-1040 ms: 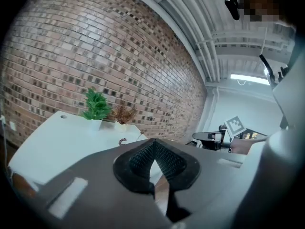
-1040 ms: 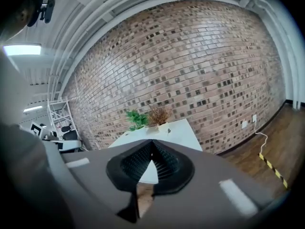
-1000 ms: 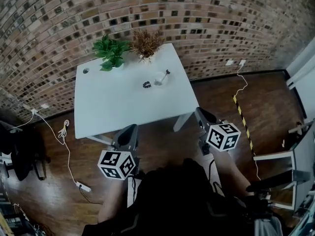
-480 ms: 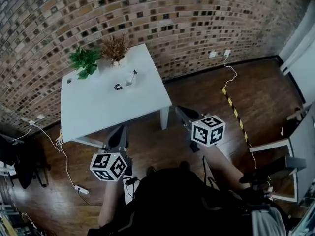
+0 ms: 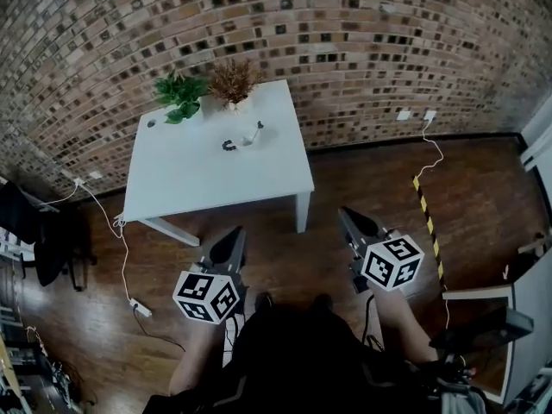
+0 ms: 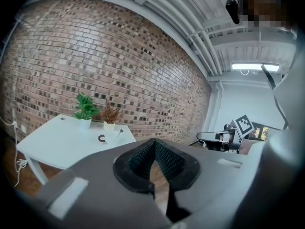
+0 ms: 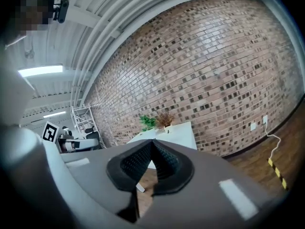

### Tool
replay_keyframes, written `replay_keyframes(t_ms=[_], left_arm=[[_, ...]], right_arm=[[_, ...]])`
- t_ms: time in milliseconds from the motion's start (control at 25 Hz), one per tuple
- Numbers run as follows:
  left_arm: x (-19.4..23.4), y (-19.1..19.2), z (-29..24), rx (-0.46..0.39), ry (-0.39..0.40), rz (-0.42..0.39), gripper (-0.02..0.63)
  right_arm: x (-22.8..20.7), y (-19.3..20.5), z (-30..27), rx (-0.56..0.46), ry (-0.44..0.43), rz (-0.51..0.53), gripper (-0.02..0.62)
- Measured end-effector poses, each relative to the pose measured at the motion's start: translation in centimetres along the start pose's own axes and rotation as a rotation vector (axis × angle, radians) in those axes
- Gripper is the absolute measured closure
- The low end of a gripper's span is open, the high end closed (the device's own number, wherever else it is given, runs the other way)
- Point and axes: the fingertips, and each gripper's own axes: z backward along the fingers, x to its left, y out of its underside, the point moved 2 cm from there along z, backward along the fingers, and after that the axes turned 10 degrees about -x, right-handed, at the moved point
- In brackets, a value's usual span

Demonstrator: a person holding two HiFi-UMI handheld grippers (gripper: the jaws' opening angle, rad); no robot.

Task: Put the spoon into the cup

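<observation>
- The spoon (image 5: 258,128) is on the white counter (image 5: 190,179), toward its far side near the brick wall (image 5: 362,41); only a thin dark handle shows, its long axis slanting up and to the right, toward that wall; its lower end meets a small white cup (image 5: 248,140), hard to pick out against the white top, so I cannot tell whether the bowl sits inside
- A small dark C-shaped thing (image 5: 228,145) lies just left of the cup
- A green plant (image 5: 179,96) and a dry brown plant (image 5: 233,82) stand side by side at the counter's far edge
- The left claw (image 5: 235,235) and right claw (image 5: 348,216) are both over the dark wood floor (image 5: 362,171), well apart from the counter and pointing toward it; each has its jaws drawn together with nothing between them
- The left cube (image 5: 205,296) and right cube (image 5: 390,262) carry black-and-white square markers
- On the floor lie a white power strip (image 5: 138,305) with its cable at the left and a yellow-and-black striped tape (image 5: 427,218) at the right
</observation>
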Motion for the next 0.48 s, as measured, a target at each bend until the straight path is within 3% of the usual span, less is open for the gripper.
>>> replay_keyframes(t_ms=[240,480], left_arm=[[0.0,-0.4,1.6,-0.048,-0.012,0.005,0.612],[-0.7,0.1,1.0,-0.017,0.012,-0.006,0.612]], right_arm=[[1.5,-0.8,2.1,-0.032,-0.020,0.053,0.589],[2.1,-1.3,3.3,-0.042,-0.022,0.063,0.591]])
